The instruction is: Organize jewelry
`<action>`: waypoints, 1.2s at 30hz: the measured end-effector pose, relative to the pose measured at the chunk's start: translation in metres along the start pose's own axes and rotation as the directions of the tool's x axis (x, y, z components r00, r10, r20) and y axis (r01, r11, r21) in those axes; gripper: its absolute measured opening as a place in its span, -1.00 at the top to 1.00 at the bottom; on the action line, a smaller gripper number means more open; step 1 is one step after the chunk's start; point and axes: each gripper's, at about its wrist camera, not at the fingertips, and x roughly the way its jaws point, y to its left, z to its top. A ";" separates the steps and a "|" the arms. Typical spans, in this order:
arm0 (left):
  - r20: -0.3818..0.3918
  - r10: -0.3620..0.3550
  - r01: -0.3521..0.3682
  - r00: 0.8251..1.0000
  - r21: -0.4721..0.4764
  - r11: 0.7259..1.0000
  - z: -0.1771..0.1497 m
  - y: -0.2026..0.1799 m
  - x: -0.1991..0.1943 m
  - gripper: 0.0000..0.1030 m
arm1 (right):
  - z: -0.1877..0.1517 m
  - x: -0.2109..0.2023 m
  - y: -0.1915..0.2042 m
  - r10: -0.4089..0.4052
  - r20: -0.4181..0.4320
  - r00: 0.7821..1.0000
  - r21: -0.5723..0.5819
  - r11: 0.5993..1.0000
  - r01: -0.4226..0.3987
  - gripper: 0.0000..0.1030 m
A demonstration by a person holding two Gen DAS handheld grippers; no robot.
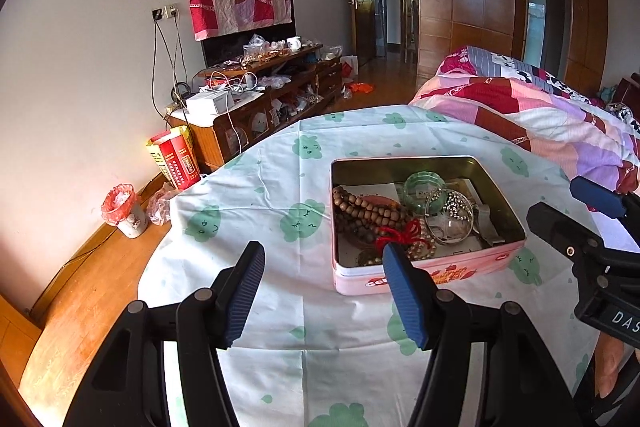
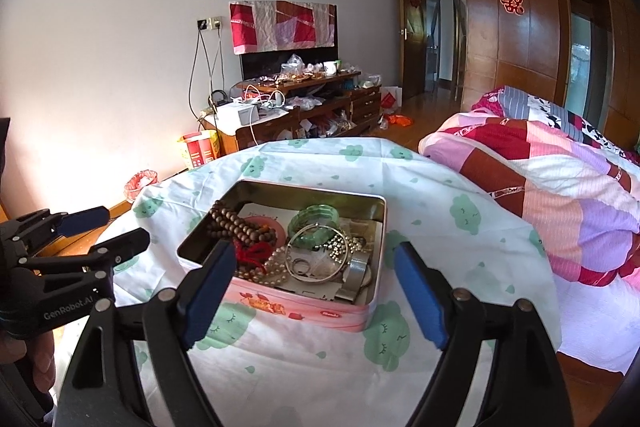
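the open jewelry tin is sitting on the worktop just ahead of the wide-open, empty right gripper; the left gripper is gaping empty beside it.

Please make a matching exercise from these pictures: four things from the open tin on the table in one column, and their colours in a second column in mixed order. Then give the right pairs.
Things:
1. bead string
2. bangle
3. knot
4. tin outside

Colours:
A. red
B. pink
C. brown
D. green

Pairs: 1-C, 2-D, 3-A, 4-B
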 end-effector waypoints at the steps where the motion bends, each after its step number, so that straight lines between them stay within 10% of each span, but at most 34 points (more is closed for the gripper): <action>1: -0.001 -0.001 0.001 1.000 0.000 1.000 0.000 0.000 0.000 -0.21 | 0.000 0.000 0.000 0.000 0.000 1.000 -0.002 1.000 0.000 -0.62; 36: 0.003 0.000 0.000 1.000 -0.005 1.000 0.000 -0.001 -0.005 -0.22 | 0.001 -0.004 0.002 -0.005 0.005 1.000 0.003 1.000 0.005 -0.74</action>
